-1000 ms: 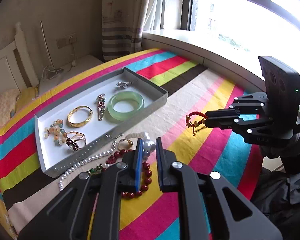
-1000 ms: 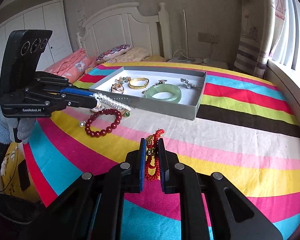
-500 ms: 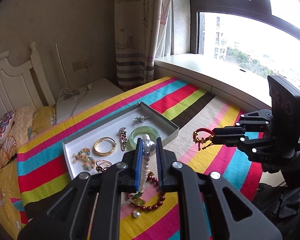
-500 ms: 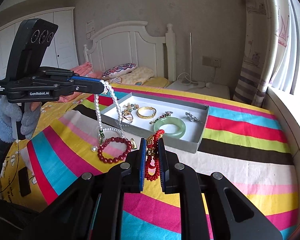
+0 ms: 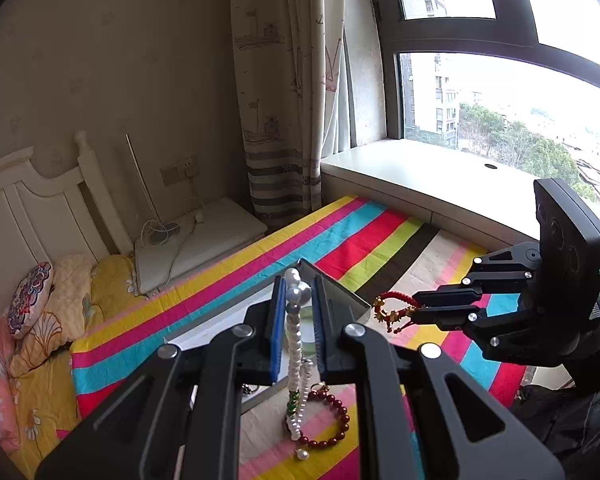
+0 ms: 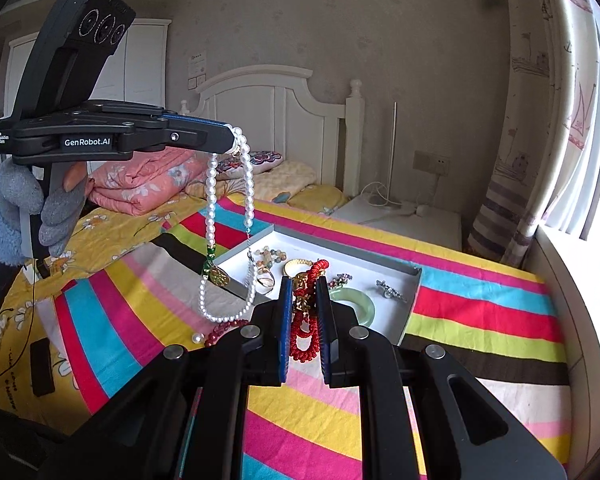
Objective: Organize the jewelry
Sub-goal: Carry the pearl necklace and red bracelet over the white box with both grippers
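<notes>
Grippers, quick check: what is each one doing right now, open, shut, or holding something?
Left gripper: shut on the pearl necklace, which hangs free below it.
Right gripper: shut on the red braided bracelet.

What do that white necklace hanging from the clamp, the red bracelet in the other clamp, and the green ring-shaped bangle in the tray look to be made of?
The white necklace looks like pearls or imitations: round, glossy white beads. It also carries a few green beads and a gold-coloured pendant. The red bracelet looks like braided cord with small gold-coloured charms: a matte, knotted texture. The green bangle looks like jade or glass: pale, smooth, slightly translucent. Real or imitation cannot be told.
</notes>
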